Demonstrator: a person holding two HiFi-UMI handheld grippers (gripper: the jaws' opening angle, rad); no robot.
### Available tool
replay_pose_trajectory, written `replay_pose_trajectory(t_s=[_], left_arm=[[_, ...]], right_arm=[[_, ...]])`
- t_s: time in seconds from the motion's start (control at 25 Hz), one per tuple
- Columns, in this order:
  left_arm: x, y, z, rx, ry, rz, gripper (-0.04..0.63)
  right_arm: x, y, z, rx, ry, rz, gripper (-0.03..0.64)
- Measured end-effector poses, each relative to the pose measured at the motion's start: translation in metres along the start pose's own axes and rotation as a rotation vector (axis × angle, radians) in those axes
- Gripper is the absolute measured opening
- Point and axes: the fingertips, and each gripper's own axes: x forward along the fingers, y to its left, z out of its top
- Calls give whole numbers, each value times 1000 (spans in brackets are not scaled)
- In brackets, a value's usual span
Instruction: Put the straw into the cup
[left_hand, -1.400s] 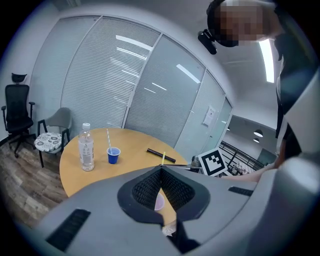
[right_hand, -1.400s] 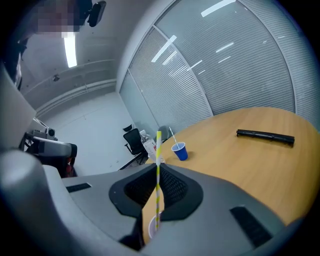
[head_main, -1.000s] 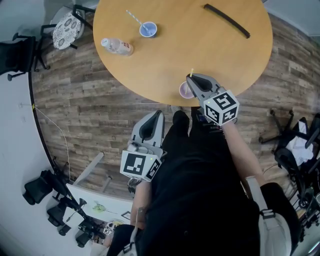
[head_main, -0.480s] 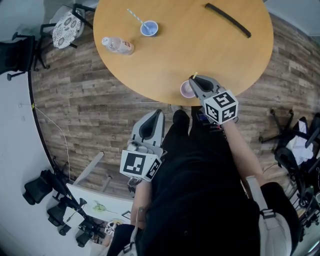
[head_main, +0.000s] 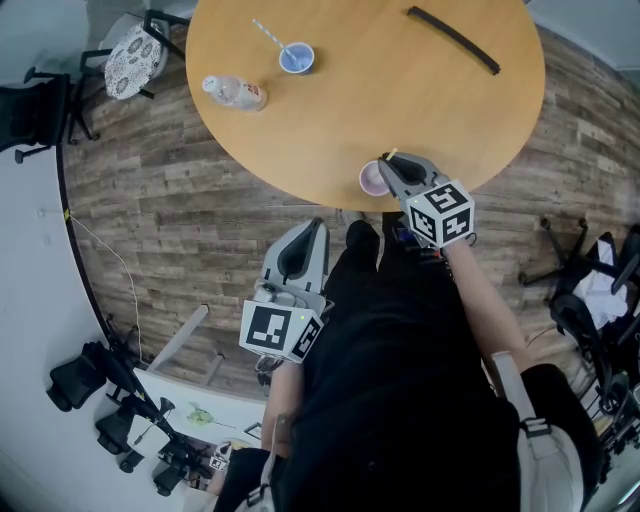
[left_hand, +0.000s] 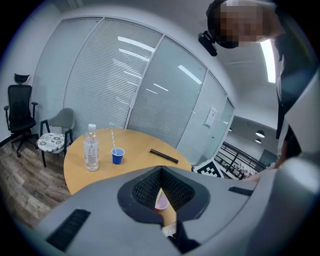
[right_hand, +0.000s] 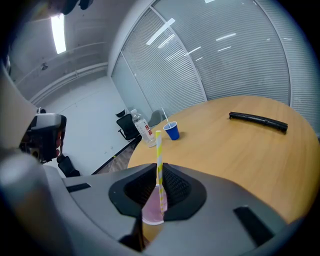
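Lowered a little since a second ago, the right gripper (head_main: 386, 165) now sits right over the pink cup (head_main: 370, 182) at the near edge of the round table (head_main: 350, 90). It is tilted downward, with the forearm reaching forward. Its jaws are pinched narrow on the yellow-striped straw (right_hand: 159, 155), whose top has sunk with it. The straw stands nearly upright, its long axis vertical. Its lower end seems to be inside the cup's mouth, though the pads hide part of it. The left gripper (head_main: 312, 232) hangs off the table above the floor, unmoved, jaws together on nothing.
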Motion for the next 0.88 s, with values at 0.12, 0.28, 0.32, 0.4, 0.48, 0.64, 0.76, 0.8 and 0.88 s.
replay_pose_trajectory(t_s=[0.12, 0.28, 0.32, 0.4, 0.48, 0.64, 0.76, 0.8, 0.88], left_arm=[[0, 0, 1, 2, 0, -4, 12], [1, -1, 2, 6, -1, -9, 12], [1, -2, 2, 6, -2, -10, 12], [1, -2, 3, 8, -3, -10, 12], [1, -2, 3, 9, -3, -10, 12], [2, -2, 4, 9, -5, -11, 12], [1, -2, 4, 9, -7, -11, 12], [1, -2, 3, 10, -7, -11, 12], [0, -2, 3, 11, -9, -12, 12]], right_arm=[[0, -2, -2, 0, 6, -8, 28], [-1, -4, -3, 4, 10, -23, 29], [-2, -5, -3, 6, 10, -27, 29], [-2, -7, -4, 9, 11, -32, 31], [-2, -7, -6, 12, 17, -32, 50], [-1, -8, -9, 13, 28, -35, 84], [-1, -9, -10, 14, 32, -40, 91], [-1, -9, -11, 14, 35, -42, 92], [-1, -11, -14, 14, 45, -52, 94]])
